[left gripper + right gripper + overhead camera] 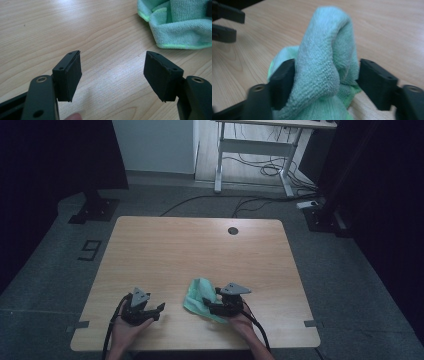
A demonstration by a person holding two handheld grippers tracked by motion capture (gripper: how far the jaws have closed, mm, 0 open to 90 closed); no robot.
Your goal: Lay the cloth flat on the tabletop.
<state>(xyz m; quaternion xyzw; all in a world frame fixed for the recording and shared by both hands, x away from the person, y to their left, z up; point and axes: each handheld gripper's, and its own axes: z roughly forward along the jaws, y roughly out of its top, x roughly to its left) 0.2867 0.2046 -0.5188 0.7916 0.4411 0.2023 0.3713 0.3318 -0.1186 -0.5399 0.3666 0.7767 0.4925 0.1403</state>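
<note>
Green cloth (201, 298) sits bunched on the table (200, 250) near its front edge, a raised fold standing between the right gripper's (325, 75) spread jaws, seemingly unpinched. Left gripper (112, 75) waits beside it, jaws spread, holding nothing.

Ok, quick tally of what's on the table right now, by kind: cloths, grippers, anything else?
Green cloth: 1, bunched, standing between the right gripper's jaws
Grippers: 2, left gripper open over bare wood, right gripper open around the cloth
Other loose items on the table: 0
Total: 3
</note>
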